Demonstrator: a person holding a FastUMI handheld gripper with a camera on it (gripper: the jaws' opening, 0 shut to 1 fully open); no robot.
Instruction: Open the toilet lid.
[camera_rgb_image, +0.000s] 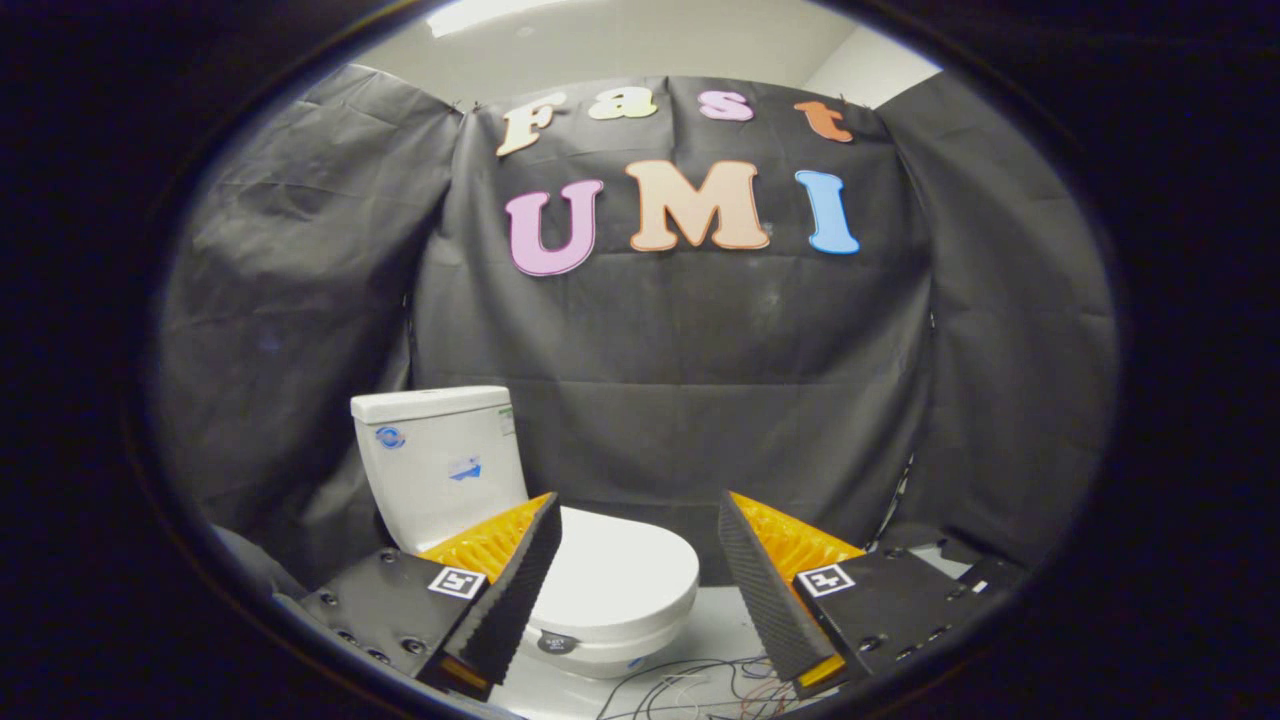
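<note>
A white toilet (520, 540) is seen standing on the pale floor (720, 625) against the black cloth wall (680, 380) of the booth. Its tank (440, 460) is set at the far left, with small blue marks on its front face. The toilet lid (615, 565) is closed, lying flat over the bowl, and is found ahead of the gripper (640, 525), partly behind the left finger (510, 590) and reaching into the gap between the two fingers. The right finger (770, 590) is held apart from the toilet, to the right of the lid.

The jaws are spread wide and nothing is held between them; no contact with the lid is seen. A small dark round mark (557, 643) is seen on the near front of the bowl, just beside the left finger. A tangle of thin wires (690, 685) lies on the floor near the toilet's front, between the fingers and below the lid.
</note>
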